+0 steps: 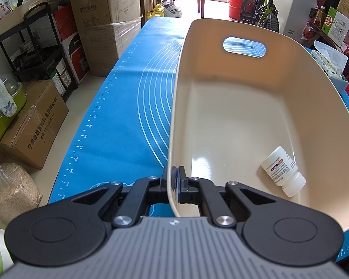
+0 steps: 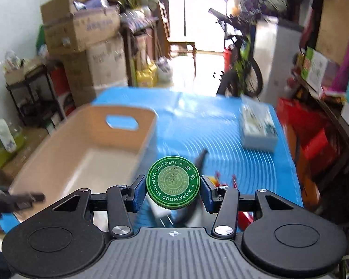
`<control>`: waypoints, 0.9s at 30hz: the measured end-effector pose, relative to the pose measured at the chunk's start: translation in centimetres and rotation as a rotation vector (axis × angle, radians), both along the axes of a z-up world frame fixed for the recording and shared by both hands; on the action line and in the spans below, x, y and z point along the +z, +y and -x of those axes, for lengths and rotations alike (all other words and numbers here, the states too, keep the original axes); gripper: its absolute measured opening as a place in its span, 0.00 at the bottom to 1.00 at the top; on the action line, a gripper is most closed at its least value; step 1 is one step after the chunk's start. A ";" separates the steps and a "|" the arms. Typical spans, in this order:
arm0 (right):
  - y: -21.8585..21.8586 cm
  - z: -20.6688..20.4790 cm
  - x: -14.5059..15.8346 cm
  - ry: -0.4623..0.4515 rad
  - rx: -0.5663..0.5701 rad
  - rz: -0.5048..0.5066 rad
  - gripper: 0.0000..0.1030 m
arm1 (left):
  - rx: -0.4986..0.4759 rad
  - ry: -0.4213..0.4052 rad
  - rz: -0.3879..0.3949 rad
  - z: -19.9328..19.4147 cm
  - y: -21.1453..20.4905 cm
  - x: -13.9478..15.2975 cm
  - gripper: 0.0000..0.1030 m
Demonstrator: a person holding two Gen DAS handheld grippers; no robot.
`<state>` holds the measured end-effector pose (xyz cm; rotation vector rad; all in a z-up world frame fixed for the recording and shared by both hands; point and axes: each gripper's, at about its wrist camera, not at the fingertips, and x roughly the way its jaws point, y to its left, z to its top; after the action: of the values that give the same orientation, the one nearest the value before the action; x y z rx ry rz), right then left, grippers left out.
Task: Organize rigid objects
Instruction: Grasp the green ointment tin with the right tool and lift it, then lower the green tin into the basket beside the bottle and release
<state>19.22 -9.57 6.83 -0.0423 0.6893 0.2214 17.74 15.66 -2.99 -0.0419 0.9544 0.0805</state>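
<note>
A cream plastic bin (image 1: 244, 74) with a handle cut-out stands on the blue mat (image 1: 128, 107). My left gripper (image 1: 175, 181) is shut on the bin's near left rim, one pad outside the wall and one inside. A white pill bottle (image 1: 282, 172) lies on its side on the bin floor, near right. In the right wrist view my right gripper (image 2: 173, 187) is shut on a round green ointment tin (image 2: 173, 182), held in the air above the mat, right of the bin (image 2: 86, 144). The left gripper's black finger (image 2: 23, 200) shows at the bin's near edge.
A tissue box (image 2: 258, 125) lies on the mat at the far right. Blurred small items, one black (image 2: 201, 159) and some red (image 2: 221, 179), lie on the mat beyond the tin. Cardboard boxes (image 1: 104, 23), a black shelf and a bicycle (image 1: 265, 7) ring the table.
</note>
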 end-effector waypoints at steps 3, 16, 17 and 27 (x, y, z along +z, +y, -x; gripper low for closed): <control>2.0 -0.9 1.1 -0.022 0.046 0.005 0.53 | 0.003 0.000 0.004 0.0 0.1 0.0 0.06; 11.5 -2.5 -2.5 0.054 0.228 0.141 0.53 | 0.005 0.001 0.005 0.0 0.1 0.0 0.06; 12.0 -2.6 -2.9 0.064 0.238 0.149 0.53 | 0.006 0.001 0.007 0.0 0.1 0.0 0.06; 14.7 -3.2 -6.8 0.202 0.311 0.235 0.53 | 0.008 0.003 0.007 -0.1 -0.1 0.0 0.05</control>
<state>22.40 5.08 0.05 -0.3576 0.9069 0.4466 17.83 15.54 -3.00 -0.0522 0.9575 0.0844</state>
